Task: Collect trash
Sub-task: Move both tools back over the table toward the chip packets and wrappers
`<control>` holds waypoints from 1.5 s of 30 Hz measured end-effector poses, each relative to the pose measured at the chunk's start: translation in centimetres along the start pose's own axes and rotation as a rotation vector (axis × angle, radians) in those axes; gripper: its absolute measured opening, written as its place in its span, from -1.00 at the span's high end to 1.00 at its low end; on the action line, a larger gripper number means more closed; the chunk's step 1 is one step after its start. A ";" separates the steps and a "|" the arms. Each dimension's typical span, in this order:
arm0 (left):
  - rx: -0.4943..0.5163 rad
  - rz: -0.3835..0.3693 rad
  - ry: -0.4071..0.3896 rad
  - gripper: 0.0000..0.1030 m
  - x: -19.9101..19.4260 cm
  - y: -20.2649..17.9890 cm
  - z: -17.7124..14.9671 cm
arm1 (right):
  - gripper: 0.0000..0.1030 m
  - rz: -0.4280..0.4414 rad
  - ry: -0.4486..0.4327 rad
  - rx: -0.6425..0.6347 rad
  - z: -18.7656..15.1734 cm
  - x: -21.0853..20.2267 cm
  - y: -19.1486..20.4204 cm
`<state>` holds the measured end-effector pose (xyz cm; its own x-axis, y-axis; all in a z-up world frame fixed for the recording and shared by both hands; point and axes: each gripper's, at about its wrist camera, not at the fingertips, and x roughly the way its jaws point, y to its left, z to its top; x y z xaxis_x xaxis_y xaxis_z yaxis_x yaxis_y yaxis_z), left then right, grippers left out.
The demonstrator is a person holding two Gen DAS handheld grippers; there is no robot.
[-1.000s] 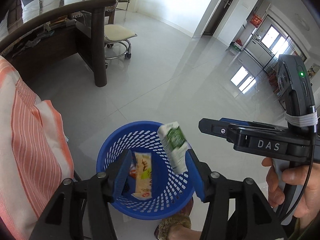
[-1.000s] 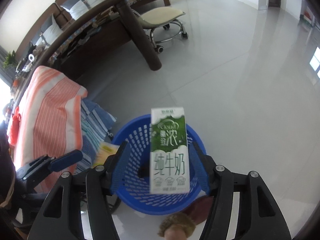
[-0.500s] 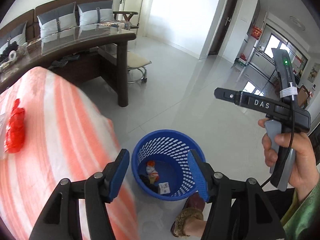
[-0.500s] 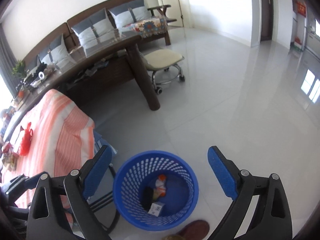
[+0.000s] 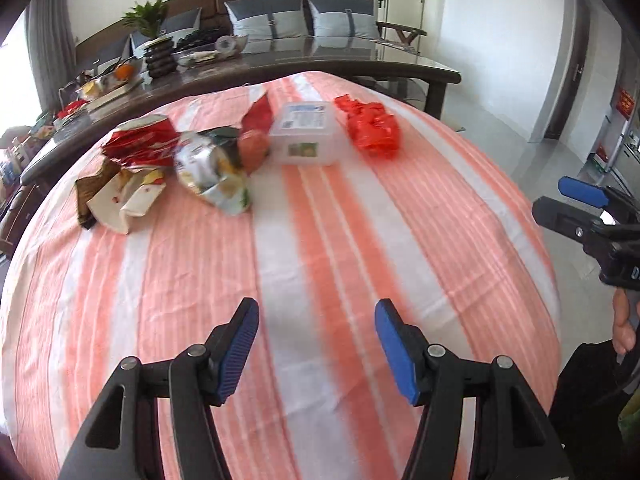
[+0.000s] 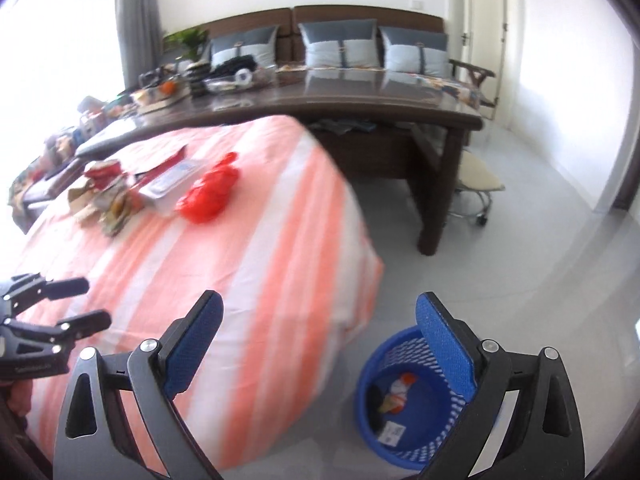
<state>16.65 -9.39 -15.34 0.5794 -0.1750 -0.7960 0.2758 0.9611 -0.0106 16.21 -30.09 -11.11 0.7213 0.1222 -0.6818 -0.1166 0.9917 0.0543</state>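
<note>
**Empty grippers over the striped cloth, trash still heaped at the far side**

The main risk is judged to lie in the pile itself. The crumpled wrappers (image 5: 208, 176) are heaped against one another at the far left of the striped tablecloth (image 5: 320, 260), with a round reddish item, too blurred to be identified, lodged among them. If one wrapper is pinched carelessly, its neighbours could be dragged or flicked off the far edge. The clear plastic box (image 5: 306, 134) is touched by the pile on its left, and it cannot be told whether it counts as trash; it could be taken by mistake. The red plastic bag (image 5: 372, 130), just right of the box, is thin and soft, so only a fold might be caught and the bag could slip on the way to the bin. The blue basket (image 6: 404, 400) stands on the floor beyond the near right corner of the table, so anything loosely held could be dropped short of it.

The left gripper (image 5: 316, 344) is seen about half open above the near part of the cloth, with nothing between its pads. The right gripper (image 6: 320, 344) is spread wide, also empty, and nothing is touched by it.
</note>
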 end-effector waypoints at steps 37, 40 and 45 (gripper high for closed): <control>-0.301 -0.048 -0.072 0.72 3.9 19.4 6.1 | -0.90 0.146 0.152 -0.209 -2.3 5.4 14.8; -0.264 -0.028 -0.087 0.86 2.9 18.7 5.9 | -0.90 0.150 0.152 -0.207 -2.3 5.4 14.8; -0.208 -0.005 -0.048 0.86 -0.3 17.4 3.2 | -0.90 0.152 0.154 -0.205 -2.3 5.4 14.8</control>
<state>23.76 6.73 -13.33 0.6160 -0.1850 -0.7657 0.1173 0.9827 -0.1431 16.77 -14.84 -15.68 0.5747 0.2457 -0.7806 -0.3625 0.9316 0.0264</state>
